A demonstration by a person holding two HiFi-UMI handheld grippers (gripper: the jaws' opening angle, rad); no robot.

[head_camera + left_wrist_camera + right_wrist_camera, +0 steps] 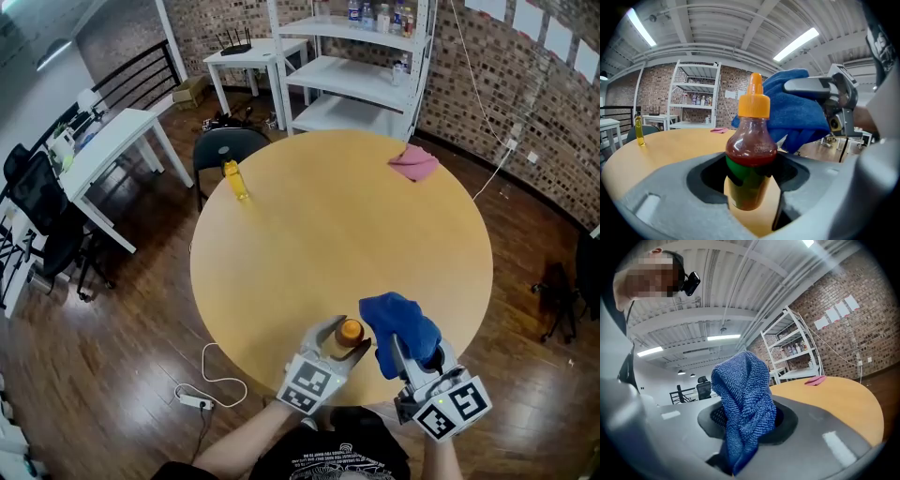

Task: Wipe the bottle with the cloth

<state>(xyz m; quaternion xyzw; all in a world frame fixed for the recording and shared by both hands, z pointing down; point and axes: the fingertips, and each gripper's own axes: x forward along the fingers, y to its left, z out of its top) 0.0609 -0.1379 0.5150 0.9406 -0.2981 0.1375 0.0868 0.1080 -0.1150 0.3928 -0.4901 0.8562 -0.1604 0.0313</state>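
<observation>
At the near edge of the round table (281, 272), close to the person's body, both tools are loaded and brought together. The L gripper (341, 343) has its jaws spread wide but clamped on the body of the sauce bottle (750, 159), an orange-capped one w/ red contents and a green label. It stands upright, and its base seems to hang clear of the table. The R gripper (417, 354) has its jaws pinched on a bunched blue cloth (743, 399), which sticks up past the tips. From the head view the cloth sits just beside the cap on the bottle's right. Whether it's actually touching can't be made out, since the L gripper view only shows it behind the neck. So pickup of both items looks done, and the wiping itself is at best just starting, w/ cap, neck and body all left to rub (no smear or wet mark visible to judge by). A yellow bottle (234, 180) and pink rag (413, 162) sit at the far side, well apart and not involved.
</observation>
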